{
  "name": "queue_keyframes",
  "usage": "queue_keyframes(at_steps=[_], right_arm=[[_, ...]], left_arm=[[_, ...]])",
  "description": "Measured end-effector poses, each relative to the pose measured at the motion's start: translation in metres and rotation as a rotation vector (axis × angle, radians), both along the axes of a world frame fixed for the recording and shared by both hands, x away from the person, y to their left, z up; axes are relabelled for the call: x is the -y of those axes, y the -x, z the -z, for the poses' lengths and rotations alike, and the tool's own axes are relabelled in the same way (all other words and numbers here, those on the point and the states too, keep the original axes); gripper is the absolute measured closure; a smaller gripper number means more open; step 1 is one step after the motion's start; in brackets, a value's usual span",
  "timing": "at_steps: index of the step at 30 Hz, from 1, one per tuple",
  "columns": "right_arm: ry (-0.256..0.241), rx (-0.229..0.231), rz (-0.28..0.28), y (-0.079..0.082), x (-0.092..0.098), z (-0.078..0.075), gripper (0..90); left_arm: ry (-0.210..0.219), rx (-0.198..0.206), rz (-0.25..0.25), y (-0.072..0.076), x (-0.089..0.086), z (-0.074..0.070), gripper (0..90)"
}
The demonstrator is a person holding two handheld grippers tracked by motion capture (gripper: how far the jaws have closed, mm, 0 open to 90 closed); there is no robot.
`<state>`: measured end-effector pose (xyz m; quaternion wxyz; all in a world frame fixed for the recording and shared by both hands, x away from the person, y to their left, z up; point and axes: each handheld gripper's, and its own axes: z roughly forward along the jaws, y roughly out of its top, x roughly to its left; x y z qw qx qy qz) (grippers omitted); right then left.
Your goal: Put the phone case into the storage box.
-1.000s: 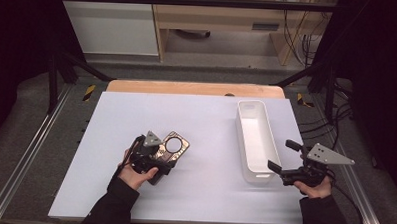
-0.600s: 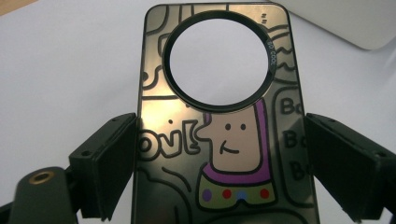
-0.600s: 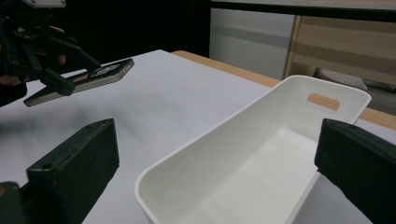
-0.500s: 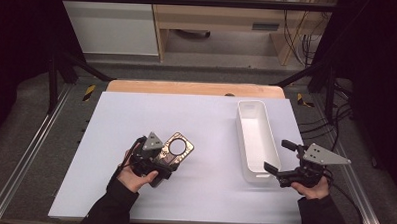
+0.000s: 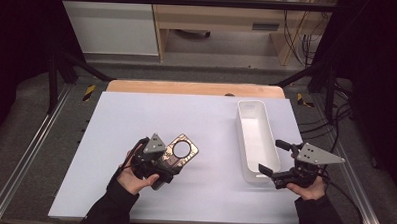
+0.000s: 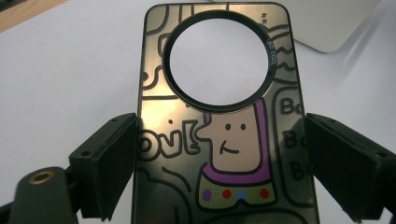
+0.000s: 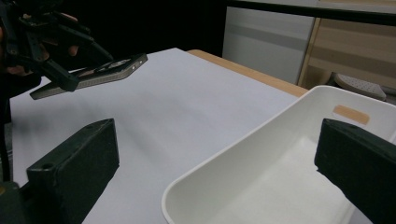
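Note:
A dark, glossy phone case (image 5: 181, 150) with a cartoon figure and a round hole hangs just above the white table (image 5: 136, 115), left of the middle. My left gripper (image 5: 163, 163) is shut on it. In the left gripper view both jaws press the case's (image 6: 219, 140) long sides. The right gripper view shows the case (image 7: 93, 71) lifted and tilted, far at the left. My right gripper (image 5: 275, 157) stands open at the near end of the white tray (image 5: 245, 143), its jaws spread on either side of the tray's corner (image 7: 243, 154).
The long white tray (image 7: 299, 140) lies lengthwise at the table's right side with nothing in it. A wooden strip (image 5: 195, 88) runs along the table's far edge. Metal rails (image 5: 30, 151) flank the table, and cables (image 5: 331, 131) lie at the right.
My left gripper has carried the phone case a little to the right. My right gripper has edged slightly left toward the tray's near end and stays open.

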<state>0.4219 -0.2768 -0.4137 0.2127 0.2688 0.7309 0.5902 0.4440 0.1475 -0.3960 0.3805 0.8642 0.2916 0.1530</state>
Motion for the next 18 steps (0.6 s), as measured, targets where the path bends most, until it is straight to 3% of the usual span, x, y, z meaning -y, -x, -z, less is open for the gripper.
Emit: queue_keyframes(at_steps=[18], right_arm=[[0.041, 0.003, -0.085, -0.001, -0.030, -0.008, 0.5]], left_arm=[[-0.004, 0.017, 0.073, 0.002, 0.005, -0.011, 11.6]])
